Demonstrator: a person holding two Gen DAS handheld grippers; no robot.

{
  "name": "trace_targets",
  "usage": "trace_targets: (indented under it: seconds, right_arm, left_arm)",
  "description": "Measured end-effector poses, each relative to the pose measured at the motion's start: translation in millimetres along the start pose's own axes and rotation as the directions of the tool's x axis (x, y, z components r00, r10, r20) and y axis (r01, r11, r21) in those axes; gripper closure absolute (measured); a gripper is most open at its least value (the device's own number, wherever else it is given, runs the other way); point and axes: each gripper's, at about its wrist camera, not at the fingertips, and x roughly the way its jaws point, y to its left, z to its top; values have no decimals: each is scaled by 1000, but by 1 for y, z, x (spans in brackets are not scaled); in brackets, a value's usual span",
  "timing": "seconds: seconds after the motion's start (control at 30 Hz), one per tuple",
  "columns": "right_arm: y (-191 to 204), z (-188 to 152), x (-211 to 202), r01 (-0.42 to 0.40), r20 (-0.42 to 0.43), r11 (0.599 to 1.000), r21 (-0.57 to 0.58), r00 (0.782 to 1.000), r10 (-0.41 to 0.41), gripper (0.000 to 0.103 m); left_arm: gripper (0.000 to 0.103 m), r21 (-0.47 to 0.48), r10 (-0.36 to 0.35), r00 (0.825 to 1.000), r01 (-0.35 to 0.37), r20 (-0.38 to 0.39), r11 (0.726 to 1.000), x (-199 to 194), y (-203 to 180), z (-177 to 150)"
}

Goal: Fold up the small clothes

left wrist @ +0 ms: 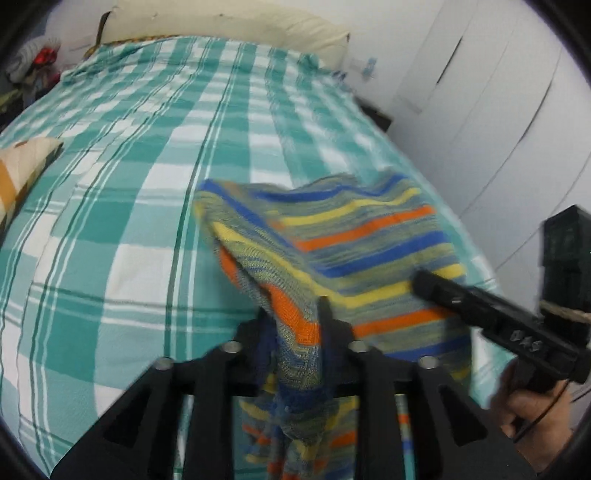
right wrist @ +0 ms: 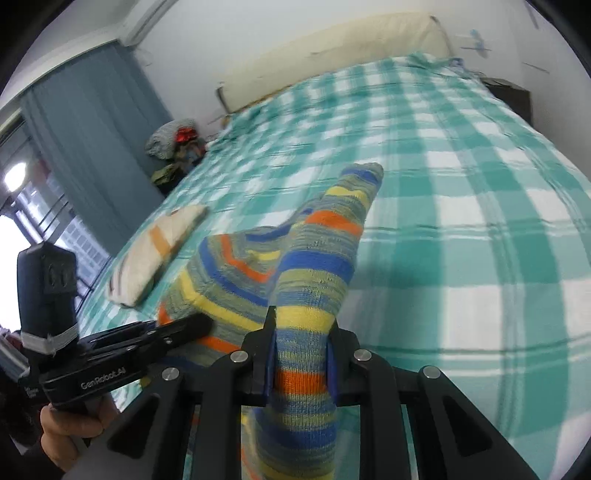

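A striped knitted garment (left wrist: 354, 240), with blue, yellow, orange and grey-green bands, is held up over the bed between both grippers. My left gripper (left wrist: 295, 325) is shut on one bunched edge of it. My right gripper (right wrist: 301, 332) is shut on another part of the garment (right wrist: 314, 266), whose end stands up above its fingers. The right gripper also shows in the left wrist view (left wrist: 424, 284), pinching the cloth's right side. The left gripper shows in the right wrist view (right wrist: 199, 323) at the cloth's left side.
The bed has a teal and white checked cover (left wrist: 147, 184). A cream and orange folded cloth (right wrist: 155, 251) lies at the bed's left side. A long cream pillow (left wrist: 221, 22) lies at the head. A clothes pile (right wrist: 173, 144) sits by the curtain. White wardrobe doors (left wrist: 498, 110) stand on the right.
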Motion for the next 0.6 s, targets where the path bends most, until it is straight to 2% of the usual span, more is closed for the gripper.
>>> trace_targets:
  seconds: [0.03,0.07,0.1,0.13,0.17,0.23,0.27,0.3,0.4,0.47,0.57,0.6]
  right_arm:
    - [-15,-6,4,42,-27,999,17,999,-41,70]
    - [-32,-16,7,90,-60,995,30,994,-88,46]
    - [-48,-27,9,155,-91,987,41,984,-151,28]
    - [-62,-40,6,220,-115,974,48,970,-213,28]
    - [-76,-55,-2,281,-129,958,51,953,-273,28]
    - [-85,-75,-21,322,-120,945,51,942,-314,28]
    - [-85,-86,-33,337,-114,941,43,937,-330,28]
    - [-80,-99,-45,349,-113,937,26,932,-344,28]
    - [-49,-133,-72,358,-123,934,-18,926,-357,28]
    - [-25,-153,-88,344,-138,939,-26,929,-344,28]
    - [2,-180,-108,338,-156,941,-18,929,-337,28]
    - [9,-187,-113,343,-170,939,-11,925,-340,27]
  left_arm:
    - [35,10,42,999,-42,-22,999,13,1,-5]
    - [23,20,118,992,-117,-48,993,25,2,-17]
    - [27,25,183,981,-182,-65,983,31,5,-30]
    - [27,27,231,970,-230,-73,973,28,10,-47]
    - [27,28,248,967,-247,-65,969,21,12,-57]
    - [20,34,315,949,-314,-22,949,-4,13,-82]
    - [11,45,359,933,-359,6,932,-21,10,-95]
    - [5,52,384,923,-385,24,922,-31,8,-103]
    - [2,70,423,904,-426,64,902,-65,-4,-127]
    - [2,91,456,889,-458,36,884,-83,-16,-141]
    - [2,82,461,887,-460,0,884,-107,-28,-158]
    - [2,87,472,881,-470,-4,878,-117,-33,-165]
